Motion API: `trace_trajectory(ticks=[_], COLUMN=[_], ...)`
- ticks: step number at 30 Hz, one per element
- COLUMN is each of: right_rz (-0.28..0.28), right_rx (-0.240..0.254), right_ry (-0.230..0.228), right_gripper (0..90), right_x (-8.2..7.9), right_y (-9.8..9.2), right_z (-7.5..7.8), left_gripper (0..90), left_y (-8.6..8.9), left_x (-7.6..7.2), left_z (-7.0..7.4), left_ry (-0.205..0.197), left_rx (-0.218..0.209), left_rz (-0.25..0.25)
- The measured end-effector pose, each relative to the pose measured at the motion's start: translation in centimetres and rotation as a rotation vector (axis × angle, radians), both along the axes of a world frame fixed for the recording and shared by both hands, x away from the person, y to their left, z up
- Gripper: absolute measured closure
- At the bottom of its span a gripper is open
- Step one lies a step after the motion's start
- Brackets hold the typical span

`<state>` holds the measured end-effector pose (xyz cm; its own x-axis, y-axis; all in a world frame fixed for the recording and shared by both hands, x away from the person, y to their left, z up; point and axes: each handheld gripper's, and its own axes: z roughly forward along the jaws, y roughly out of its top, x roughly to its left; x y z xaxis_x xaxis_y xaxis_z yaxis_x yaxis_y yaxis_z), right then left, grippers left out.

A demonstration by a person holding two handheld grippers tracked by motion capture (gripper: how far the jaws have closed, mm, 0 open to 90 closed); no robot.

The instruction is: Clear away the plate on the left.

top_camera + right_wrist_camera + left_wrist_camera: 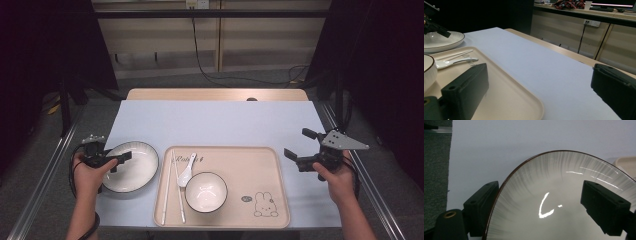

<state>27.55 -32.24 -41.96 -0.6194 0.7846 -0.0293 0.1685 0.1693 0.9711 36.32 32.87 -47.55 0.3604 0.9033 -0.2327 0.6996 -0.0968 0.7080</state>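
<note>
A white plate [131, 166] with a dark rim lies on the pale blue table [215, 120], left of a beige tray [260, 170]. My left gripper [119, 161] is at the plate's left side. In the left gripper view the plate [554, 175] runs between the jaws of my left gripper [540, 186]. One jaw is outside the rim and the other over the inside, with a gap to each, so it is open. My right gripper [297, 143] hovers open and empty to the right of the tray, and its own view shows my right gripper [540, 68] wide apart above the table.
On the tray stand a white bowl [206, 191], a white spoon [186, 170] and a pair of white chopsticks [170, 192]. A rabbit drawing [264, 205] marks its front right corner. The right gripper view shows the tray's rim [506, 95] and the far plate [441, 41].
</note>
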Motion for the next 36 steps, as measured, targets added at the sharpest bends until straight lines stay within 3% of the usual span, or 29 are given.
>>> trace_trajectory(ticks=[6, 20, 27, 33, 35, 36], right_rz=[0.014, 0.009, 0.008, 0.003, 0.003, 0.006], right_rx=[-0.005, -0.005, -0.006, -0.007, -0.003, -0.009], right_ry=[0.006, 0.006, 0.006, 0.004, 0.009, 0.008], right_gripper=[0.9, 0.9, 0.9, 0.9, 0.9, 0.9], right_x=[0.0, 0.0, 0.0, 0.0, 0.0, 0.1], right_y=[-0.1, -0.1, -0.1, -0.1, -0.2, -0.2], right_z=[0.0, 0.0, 0.0, 0.1, 0.0, 0.0], left_gripper=[20.1, 33.3, 48.4, 60.0, 67.3, 69.3], left_y=[0.1, 0.7, 1.3, 2.0, 2.4, 2.4], left_x=[-0.1, -0.6, -0.6, -0.5, -0.5, -0.4], left_z=[-0.3, -0.5, -0.4, -0.5, -0.3, -0.2], left_ry=[0.018, -0.003, 0.017, 0.034, 0.086, 0.088], left_rx=[-0.025, -0.010, -0.003, -0.065, -0.128, -0.146], left_rz=[0.015, 0.019, 0.060, 0.089, 0.109, 0.102])
